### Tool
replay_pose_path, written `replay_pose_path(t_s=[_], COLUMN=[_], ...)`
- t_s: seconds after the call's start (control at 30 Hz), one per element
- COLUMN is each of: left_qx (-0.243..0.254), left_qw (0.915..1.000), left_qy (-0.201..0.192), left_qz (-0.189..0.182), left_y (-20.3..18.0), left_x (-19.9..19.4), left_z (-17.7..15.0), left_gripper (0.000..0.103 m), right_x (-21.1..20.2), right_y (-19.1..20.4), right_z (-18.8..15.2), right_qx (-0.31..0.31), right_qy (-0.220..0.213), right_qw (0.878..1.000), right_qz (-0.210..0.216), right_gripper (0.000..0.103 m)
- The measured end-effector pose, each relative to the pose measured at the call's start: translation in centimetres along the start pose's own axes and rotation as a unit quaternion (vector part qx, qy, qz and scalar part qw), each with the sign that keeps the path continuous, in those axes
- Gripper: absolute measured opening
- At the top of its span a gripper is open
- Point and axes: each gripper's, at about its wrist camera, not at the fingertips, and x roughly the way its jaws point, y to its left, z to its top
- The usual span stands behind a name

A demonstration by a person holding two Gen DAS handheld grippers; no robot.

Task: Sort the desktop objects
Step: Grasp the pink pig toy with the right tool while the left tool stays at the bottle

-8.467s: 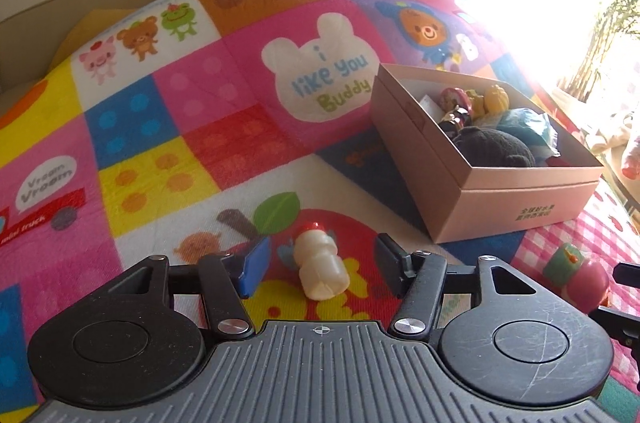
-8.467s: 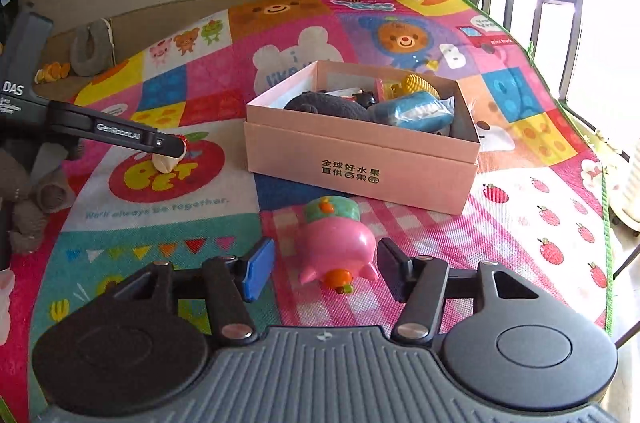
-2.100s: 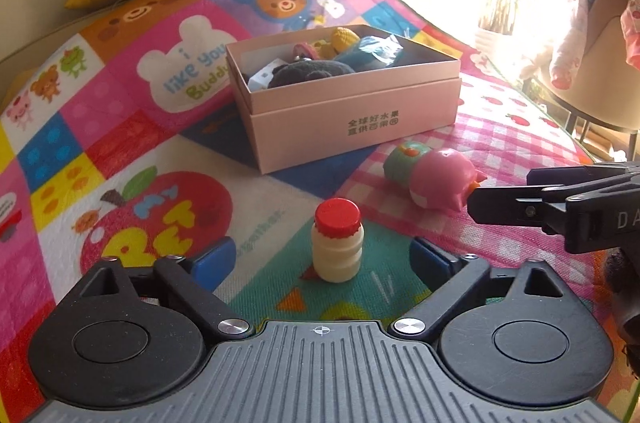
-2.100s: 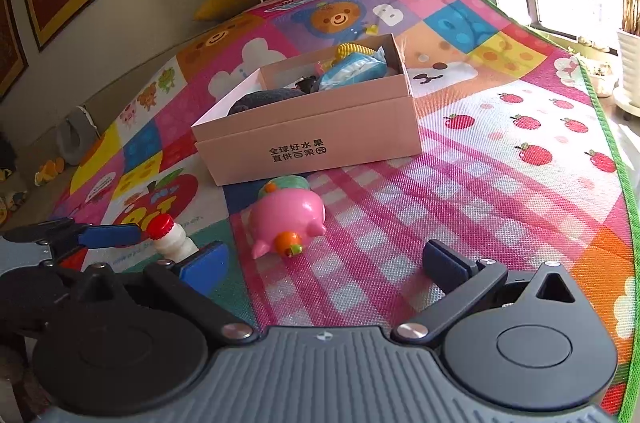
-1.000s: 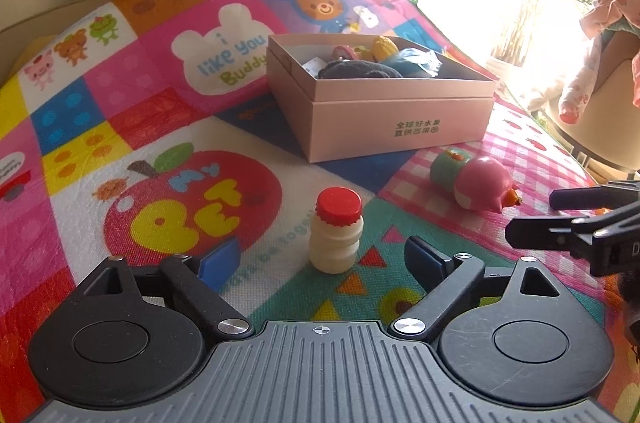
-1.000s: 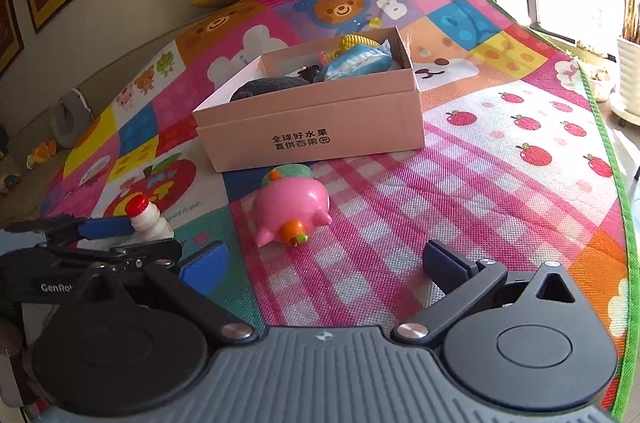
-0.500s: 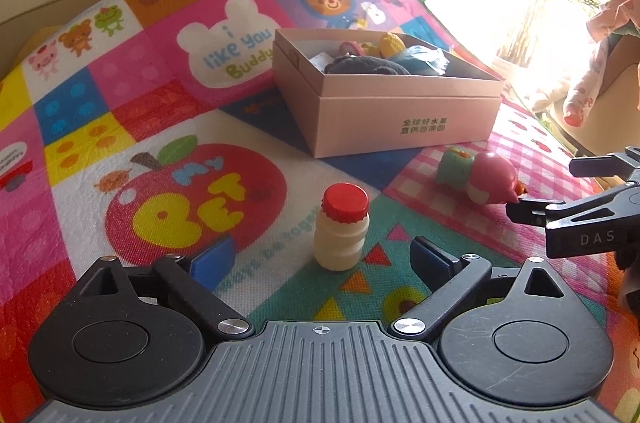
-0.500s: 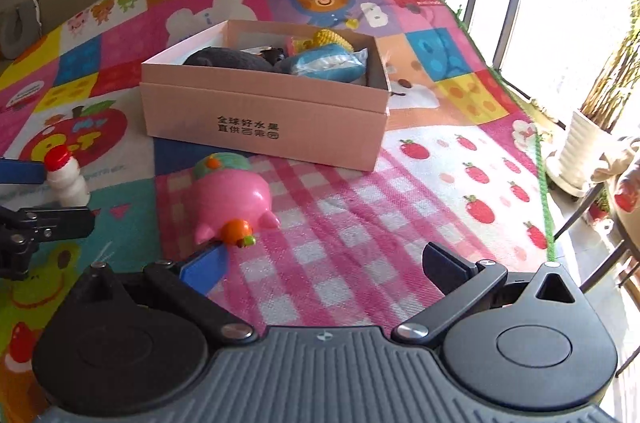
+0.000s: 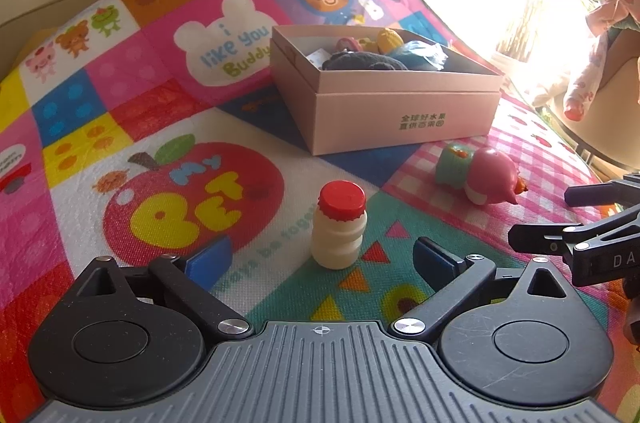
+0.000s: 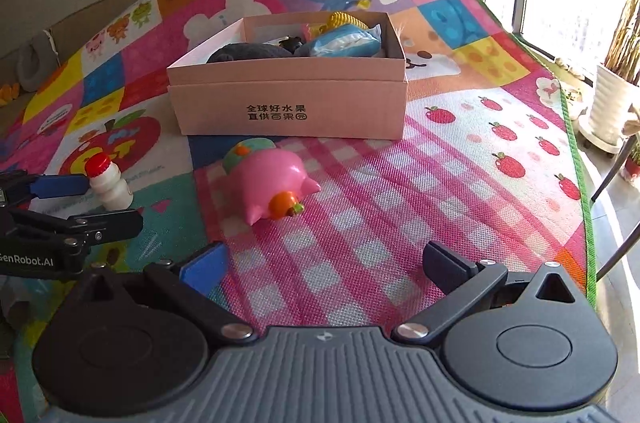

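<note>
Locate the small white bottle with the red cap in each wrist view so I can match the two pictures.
Left wrist: the bottle stands upright at centre, just ahead of the open left claw.
Right wrist: the bottle stands at the left edge, mid-height.
Shared landmark: the pink box.

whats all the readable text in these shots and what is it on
"全球好水果 直供百果园": pink box front.
"i like you Buddy": play mat, white bear patch.
"My PET": the mat's red apple.
"GenRobot.AI": left gripper arm.
"DA", cut off: right gripper arm.
Line under the apple: partly hidden, unreadable.
</note>
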Motion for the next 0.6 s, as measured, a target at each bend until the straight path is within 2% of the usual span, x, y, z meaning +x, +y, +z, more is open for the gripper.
replay_pose_path(t_s=[0.17, 0.27, 0.47, 0.6], left_qx=[-0.011, -0.013, -0.014, -0.016], left_qw=[0.9999, 0.9999, 0.9999, 0.9998], left_qy=[-0.004, -0.003, -0.003, -0.004], left_qz=[-0.006, -0.009, -0.009, -0.011], left_y=[0.3, 0.4, 0.4, 0.5], left_x=[-0.1, -0.1, 0.0, -0.1], left_z=[0.0, 0.0, 0.0, 0.0], left_gripper=[0.101, 0.101, 0.102, 0.102], right_x=[0.2, 0.2, 0.3, 0.0], right_y=[1.0, 1.1, 0.7, 0.8], right_z=[-0.3, -0.3, 0.2, 1.1], right_qx=[-0.011, -0.016, -0.033, -0.035], right_qy=[0.002, 0.005, 0.010, -0.014], right_qw=[1.000, 1.000, 0.999, 0.999], right_qz=[-0.025, -0.027, -0.005, 0.004], right_gripper=[0.103, 0.103, 0.103, 0.103])
